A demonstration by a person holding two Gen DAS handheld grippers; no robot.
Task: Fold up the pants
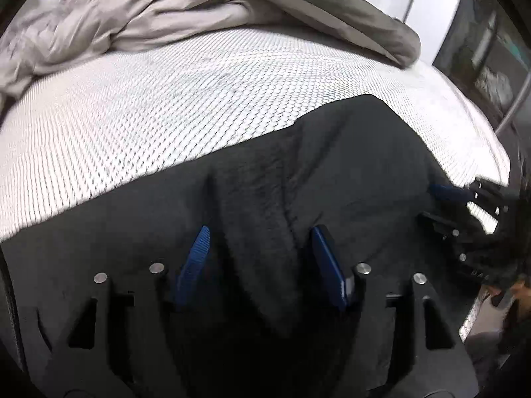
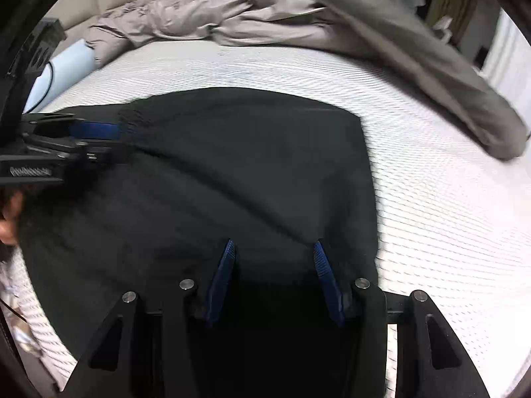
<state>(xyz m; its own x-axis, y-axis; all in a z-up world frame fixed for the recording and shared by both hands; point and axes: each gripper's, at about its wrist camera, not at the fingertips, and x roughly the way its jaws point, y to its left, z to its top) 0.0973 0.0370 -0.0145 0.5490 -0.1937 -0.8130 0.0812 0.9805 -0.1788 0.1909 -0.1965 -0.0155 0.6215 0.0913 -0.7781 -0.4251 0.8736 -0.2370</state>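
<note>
1. centrally, the black pants (image 2: 239,165) lie spread on the white mattress (image 2: 431,215) of the bed.
2. left tongs (image 1: 262,232) are released, blue fingers (image 1: 194,262) spread over the cloth.
3. right tongs (image 2: 272,248) are likewise released above the pants.
4. beyond, a crumpled grey duvet (image 2: 265,16) lies along the mattress's far side.

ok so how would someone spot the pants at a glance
Start from the white dotted mattress. A crumpled grey duvet lies along its far side; the pants are the flat black cloth at the near edge, under both tools. Nothing else on the bed is black.
</note>
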